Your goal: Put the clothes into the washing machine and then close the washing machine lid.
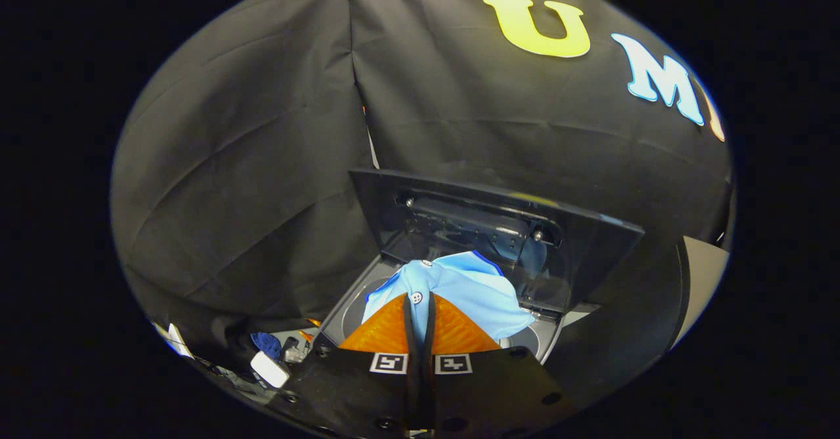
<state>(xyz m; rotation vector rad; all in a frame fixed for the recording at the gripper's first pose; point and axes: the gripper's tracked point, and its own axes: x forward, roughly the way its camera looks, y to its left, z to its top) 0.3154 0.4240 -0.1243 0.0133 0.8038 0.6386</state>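
Now tool (420, 301) clenched on blue shirt (469, 291) above washer drum (351, 308); lid (492, 229) raised at 12 o'clock; we lower deep, then release.

Gripper (420, 308): fingers pressed together on a fold of the shirt (469, 291), directly above the washing machine's drum opening (354, 308).
Shirt: hangs from the fingertips and spreads ahead and to the right of them, over the opening.
Washing machine lid (492, 229): raised, standing behind the opening and the shirt, tilted back toward the booth wall (262, 163).
Small clutter (272, 360): low to the left of the gripper, beside the machine; items too small to identify.
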